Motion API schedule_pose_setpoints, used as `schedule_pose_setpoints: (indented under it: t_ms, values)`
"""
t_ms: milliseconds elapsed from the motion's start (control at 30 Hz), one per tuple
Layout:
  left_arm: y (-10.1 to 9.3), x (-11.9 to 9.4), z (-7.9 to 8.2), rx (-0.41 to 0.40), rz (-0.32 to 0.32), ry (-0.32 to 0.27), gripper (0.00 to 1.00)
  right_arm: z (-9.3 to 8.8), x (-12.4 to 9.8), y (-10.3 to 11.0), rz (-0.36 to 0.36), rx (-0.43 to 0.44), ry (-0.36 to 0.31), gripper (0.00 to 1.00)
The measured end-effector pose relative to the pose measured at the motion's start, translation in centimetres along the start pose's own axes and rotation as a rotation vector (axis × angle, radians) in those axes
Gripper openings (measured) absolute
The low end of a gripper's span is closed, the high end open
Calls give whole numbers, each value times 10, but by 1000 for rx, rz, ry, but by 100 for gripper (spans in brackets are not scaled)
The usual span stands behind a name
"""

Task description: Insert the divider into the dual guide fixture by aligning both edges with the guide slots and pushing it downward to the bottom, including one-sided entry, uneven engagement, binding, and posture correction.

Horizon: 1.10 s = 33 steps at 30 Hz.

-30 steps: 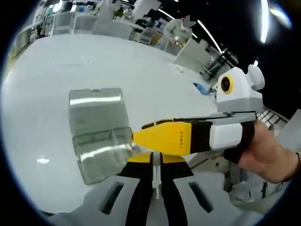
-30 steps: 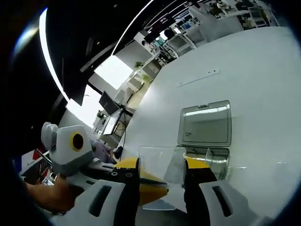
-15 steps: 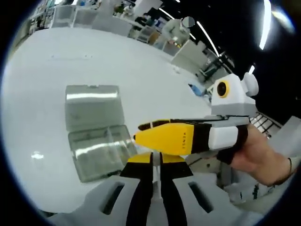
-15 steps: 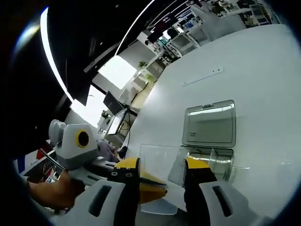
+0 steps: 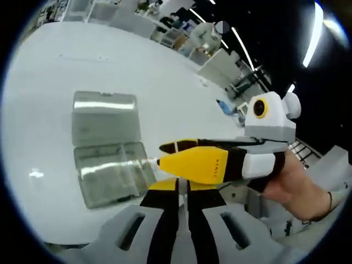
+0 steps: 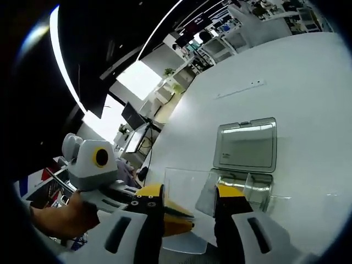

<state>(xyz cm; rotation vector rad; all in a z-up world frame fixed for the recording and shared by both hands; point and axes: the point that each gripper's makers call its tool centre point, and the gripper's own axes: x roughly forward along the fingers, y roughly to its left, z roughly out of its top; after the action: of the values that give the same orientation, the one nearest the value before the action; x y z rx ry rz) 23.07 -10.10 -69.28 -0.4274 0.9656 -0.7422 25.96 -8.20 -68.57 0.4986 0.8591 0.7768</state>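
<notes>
A clear plastic box, the guide fixture [image 5: 110, 173], lies on the white table with its lid [image 5: 104, 118] folded open. My left gripper [image 5: 182, 184] is shut on the thin clear divider [image 5: 183, 212], seen edge-on between its jaws. My right gripper [image 5: 160, 155] reaches in from the right, level with the box's near corner. In the right gripper view the divider [image 6: 184, 181] faces me as a clear sheet held above the table short of the box [image 6: 247, 187]. My right gripper [image 6: 190, 190] has a jaw against each side edge of it. The left gripper [image 6: 184, 220] pinches its lower part.
A hand [image 5: 300, 184] holds the right gripper, and another hand [image 6: 55, 217] holds the left one. The white table [image 6: 308, 99] spreads wide around the box. Shelves, desks and monitors stand beyond the table's far edge.
Both cameras have drifted, so the box sits a little farther left and smaller in the left gripper view. The divider and both holds look unchanged.
</notes>
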Motion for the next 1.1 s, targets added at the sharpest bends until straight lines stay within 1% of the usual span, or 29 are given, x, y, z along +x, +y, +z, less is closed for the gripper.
schedule_pose_setpoints:
  t_ms: [133, 233, 300, 367, 533, 767, 867, 933, 1100]
  values:
    - [2, -1, 2, 0, -2, -6, 1, 2, 0, 1, -4, -6, -7, 31]
    - [0, 0, 0, 0, -9, 3, 2, 0, 0, 1, -15, -12, 7, 30]
    - [0, 0, 1, 16, -11, 3, 3, 0, -1, 1, -14, -10, 6, 30]
    - [0, 0, 1, 5, -19, 3, 3, 1, -1, 0, -14, -7, 6, 30]
    - [-1, 1, 3, 24, -11, -6, 4, 3, -2, -2, -23, 2, -2, 30]
    - [-1, 1, 5, 15, -5, -17, 3, 5, -4, -4, -38, 11, -16, 30]
    - [-1, 1, 4, 9, -5, -13, 3, 5, -3, -5, -39, 13, -20, 30]
    - [-1, 1, 5, 23, -2, -14, 3, 5, -3, -5, -38, 13, -23, 30]
    - [-1, 0, 7, 12, 7, -29, 3, 7, -3, -5, -38, 14, -35, 30]
